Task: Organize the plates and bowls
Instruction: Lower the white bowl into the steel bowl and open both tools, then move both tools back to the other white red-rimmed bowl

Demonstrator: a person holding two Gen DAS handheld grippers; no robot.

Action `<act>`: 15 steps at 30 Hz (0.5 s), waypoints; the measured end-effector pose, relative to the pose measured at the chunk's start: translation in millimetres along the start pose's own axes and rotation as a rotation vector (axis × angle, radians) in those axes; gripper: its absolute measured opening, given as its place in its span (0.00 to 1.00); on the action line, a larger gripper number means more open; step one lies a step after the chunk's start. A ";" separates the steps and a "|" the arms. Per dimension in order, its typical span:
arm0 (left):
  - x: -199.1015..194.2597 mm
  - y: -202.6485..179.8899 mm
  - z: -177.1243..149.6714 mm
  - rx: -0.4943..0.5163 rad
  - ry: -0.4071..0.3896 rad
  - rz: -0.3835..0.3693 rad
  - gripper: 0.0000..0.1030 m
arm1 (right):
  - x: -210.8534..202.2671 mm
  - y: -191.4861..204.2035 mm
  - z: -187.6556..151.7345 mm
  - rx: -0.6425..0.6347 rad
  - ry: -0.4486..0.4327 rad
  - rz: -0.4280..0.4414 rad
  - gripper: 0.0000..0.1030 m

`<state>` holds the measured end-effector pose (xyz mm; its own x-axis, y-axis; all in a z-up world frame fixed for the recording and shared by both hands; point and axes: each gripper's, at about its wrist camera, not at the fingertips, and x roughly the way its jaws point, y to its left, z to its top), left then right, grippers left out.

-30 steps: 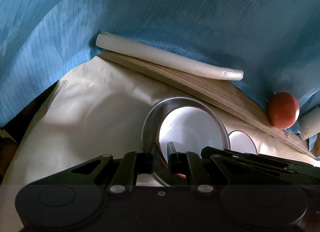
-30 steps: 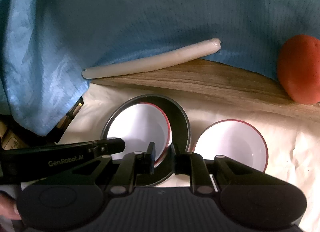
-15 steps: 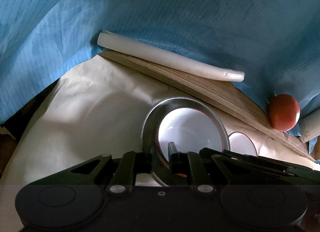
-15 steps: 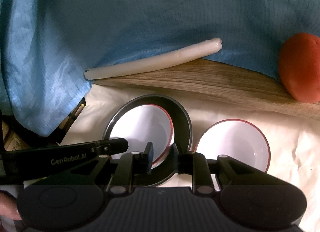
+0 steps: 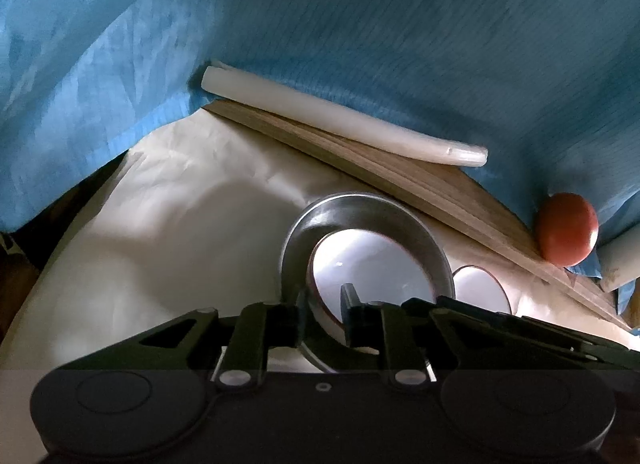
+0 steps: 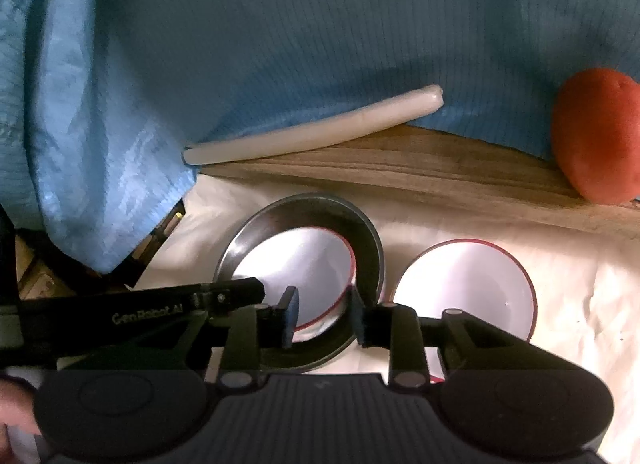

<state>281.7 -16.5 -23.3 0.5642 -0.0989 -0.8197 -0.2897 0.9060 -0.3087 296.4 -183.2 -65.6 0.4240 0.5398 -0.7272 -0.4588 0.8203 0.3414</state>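
Grippers left [image 5: 323,314], right [image 6: 323,314] opening, metal plate [image 6: 366,240] rim between jaws.

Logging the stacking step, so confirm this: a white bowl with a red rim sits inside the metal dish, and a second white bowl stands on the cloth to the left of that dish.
Wrong side. The second white bowl stands to the right of the metal dish, as the right wrist view shows. The rest holds: a red-rimmed white bowl sits inside the dish, and the second one stands on the cloth.

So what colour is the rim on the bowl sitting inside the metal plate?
Red, a thin line around the white bowl; clearest in the right wrist view.
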 end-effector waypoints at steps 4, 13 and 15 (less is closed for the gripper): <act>-9.0 -3.4 -1.4 0.006 -0.030 0.008 0.29 | -9.1 0.0 -0.5 -0.021 -0.029 0.010 0.44; -21.9 -8.6 -7.2 -0.020 -0.076 0.053 0.47 | -30.1 -14.7 -5.5 0.000 -0.075 -0.007 0.55; -24.2 -8.9 -8.5 -0.036 -0.082 0.060 0.53 | -36.7 -19.0 -6.6 0.002 -0.089 -0.015 0.59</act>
<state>264.0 -25.7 -4.9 0.6057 -0.0100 -0.7956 -0.3513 0.8939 -0.2786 284.4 -219.8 -49.3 0.4987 0.5423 -0.6761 -0.4507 0.8286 0.3322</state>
